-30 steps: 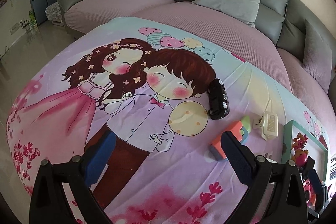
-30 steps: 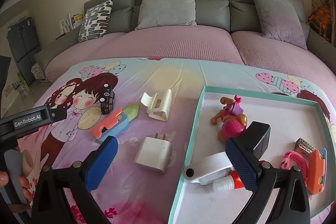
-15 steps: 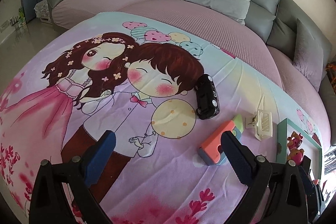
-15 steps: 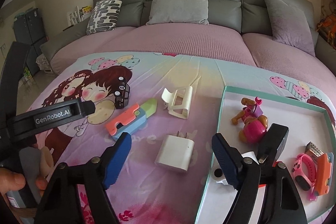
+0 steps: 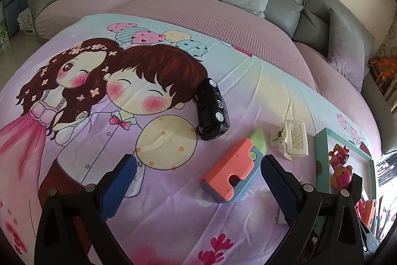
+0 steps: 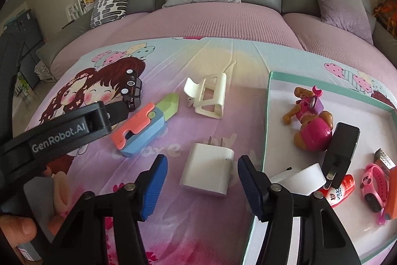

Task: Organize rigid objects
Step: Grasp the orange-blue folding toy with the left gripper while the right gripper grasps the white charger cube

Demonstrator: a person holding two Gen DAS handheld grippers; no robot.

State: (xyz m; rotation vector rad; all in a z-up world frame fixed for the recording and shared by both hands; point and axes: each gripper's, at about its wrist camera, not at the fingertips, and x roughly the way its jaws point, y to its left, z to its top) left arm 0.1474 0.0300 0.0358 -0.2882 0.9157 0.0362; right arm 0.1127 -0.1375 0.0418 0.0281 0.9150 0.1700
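Observation:
On the cartoon-print blanket lie a white plug charger (image 6: 208,169), an orange, blue and green toy (image 6: 146,127) (image 5: 235,171), a cream hair clip (image 6: 207,97) (image 5: 292,140) and a black toy car (image 6: 131,91) (image 5: 212,108). My right gripper (image 6: 202,186) hovers just short of the charger. Its jaws are closing, with the charger lined up in the gap and the pads not touching it. My left gripper (image 5: 198,180) is open and empty over the blanket. The orange toy lies just ahead of its right finger (image 5: 276,185).
A teal-rimmed tray (image 6: 266,116) at the right holds a pink pup figure (image 6: 312,126), a black adapter (image 6: 343,143), a pink watch (image 6: 372,188) and other small items. The left gripper's black housing (image 6: 59,133) and a hand cross the right view's left side. A grey sofa stands behind.
The right gripper has swung left from over the tray to the charger, and its jaws have narrowed. The left gripper has drifted right and lower, closer to the orange toy.

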